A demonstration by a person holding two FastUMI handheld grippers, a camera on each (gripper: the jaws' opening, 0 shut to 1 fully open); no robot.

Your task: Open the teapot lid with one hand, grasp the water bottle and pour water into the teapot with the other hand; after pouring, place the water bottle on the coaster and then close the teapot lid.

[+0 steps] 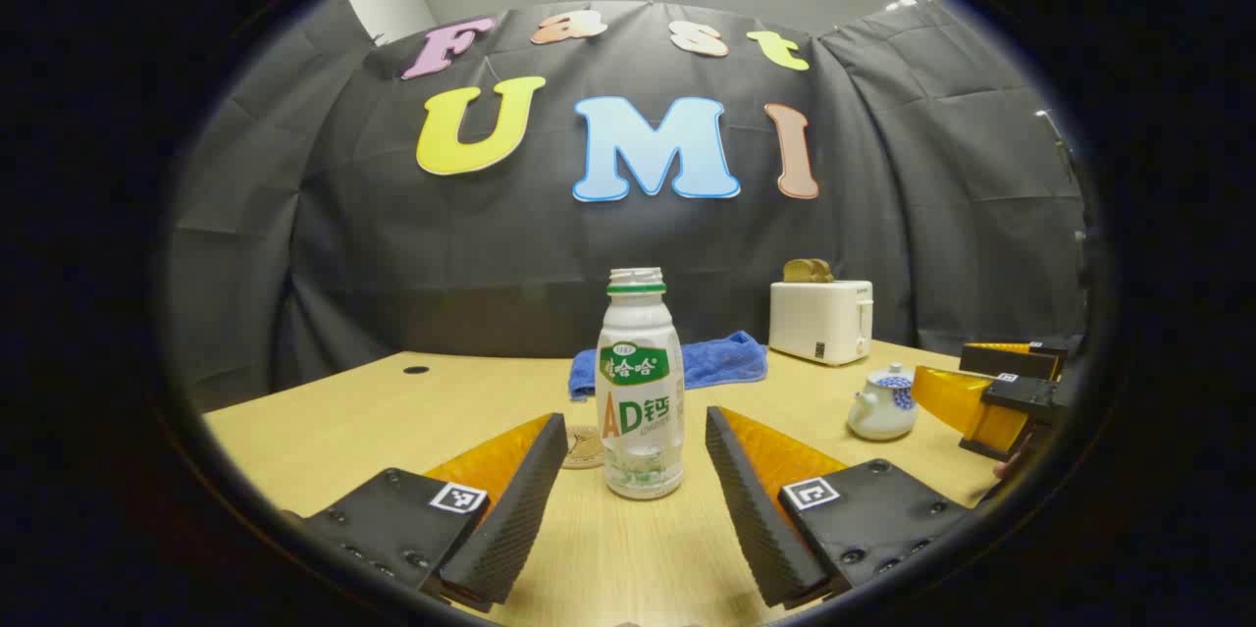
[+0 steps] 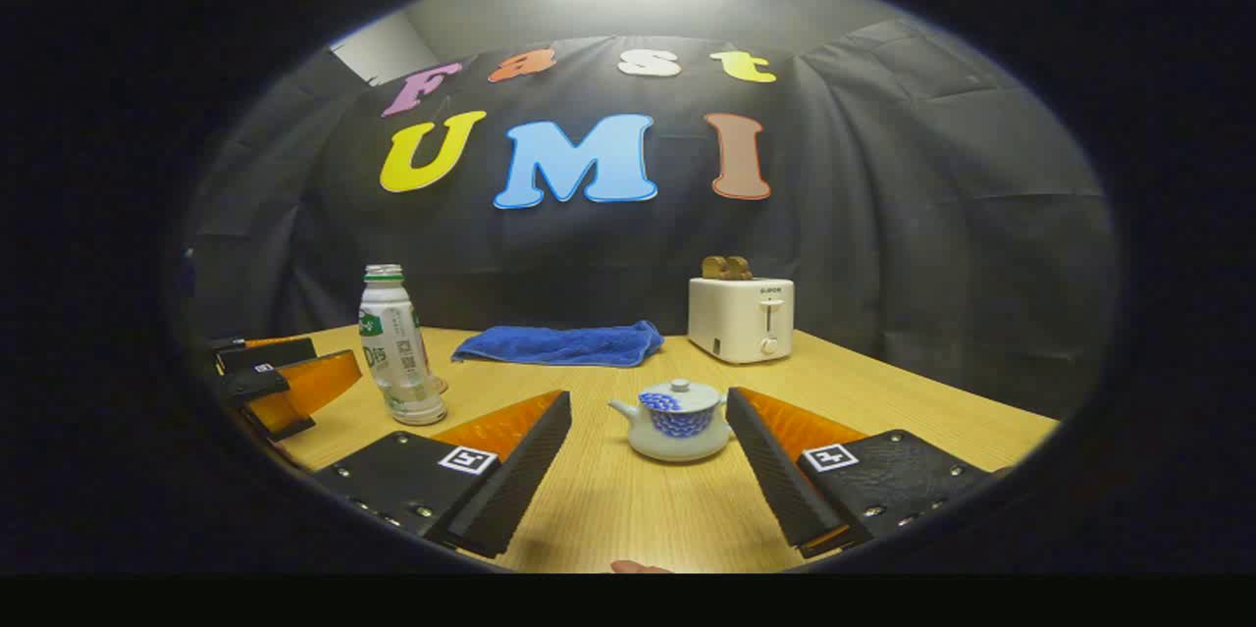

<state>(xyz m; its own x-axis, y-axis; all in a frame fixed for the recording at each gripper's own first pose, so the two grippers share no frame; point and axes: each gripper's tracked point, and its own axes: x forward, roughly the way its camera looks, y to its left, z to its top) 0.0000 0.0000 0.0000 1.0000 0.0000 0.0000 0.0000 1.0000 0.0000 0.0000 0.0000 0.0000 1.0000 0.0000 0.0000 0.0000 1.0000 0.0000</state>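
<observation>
On the table — one water bottle, one teapot, one coaster, one blue towel, one toaster — plus two grippers.

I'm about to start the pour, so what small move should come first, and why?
Probably ease the right gripper forward and up to the teapot lid: it is still on, jaws open and short of it. The water bottle waits uncapped before the open left gripper.

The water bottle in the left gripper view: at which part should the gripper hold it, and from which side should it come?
Probably the straight middle body of the water bottle, around its label, approached level from the front. It stands upright on the table, uncapped, already centred ahead of the open left gripper, whose fingers are apart on either side. The neck narrows, so it would likely give less hold.
</observation>
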